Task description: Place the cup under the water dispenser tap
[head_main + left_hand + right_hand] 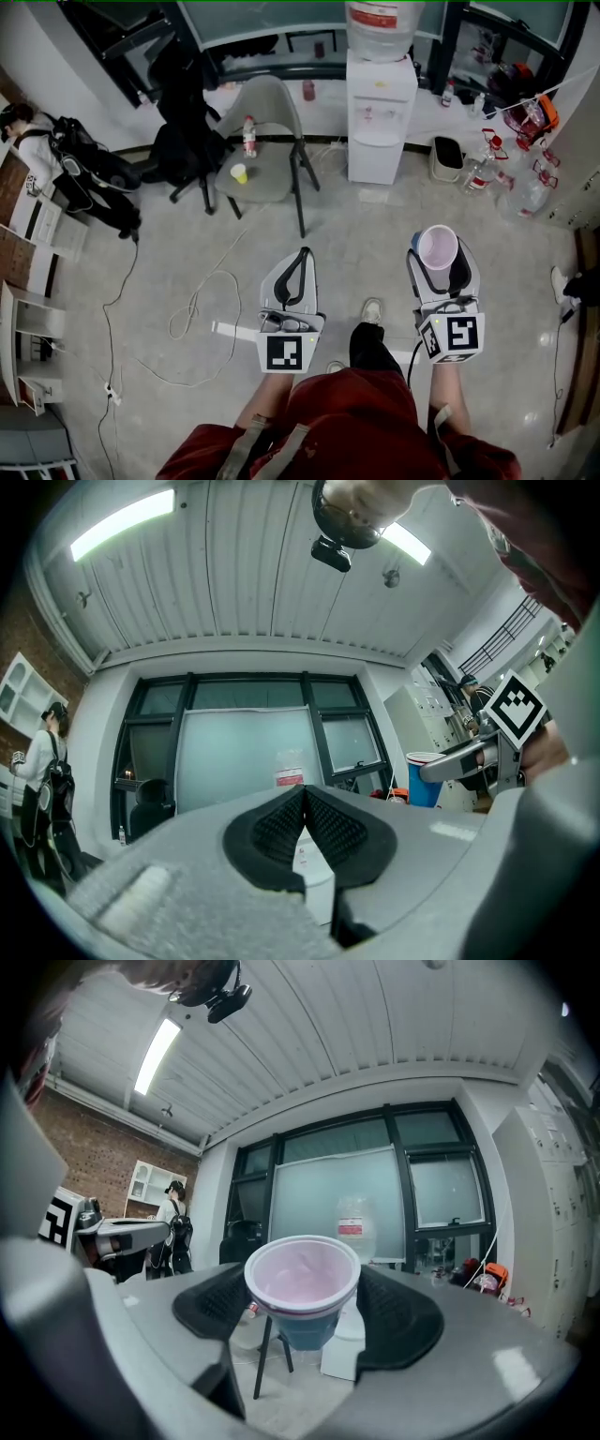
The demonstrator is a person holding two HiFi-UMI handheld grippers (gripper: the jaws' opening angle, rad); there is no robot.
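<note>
Cup in the right gripper, water dispenser far ahead

The right gripper (439, 266) squeezes the cup (302, 1283) between its two jaws. The cup stands straight up with its mouth on top. It is blue outside and pale pink inside, with a white rim, and it looks empty. The water dispenser (381, 112) is well apart from the cup, straight ahead and a little to the left across the floor. The right hand is the one to carry the cup there. The left gripper (298, 274) is closed tight and holds nothing.
</note>
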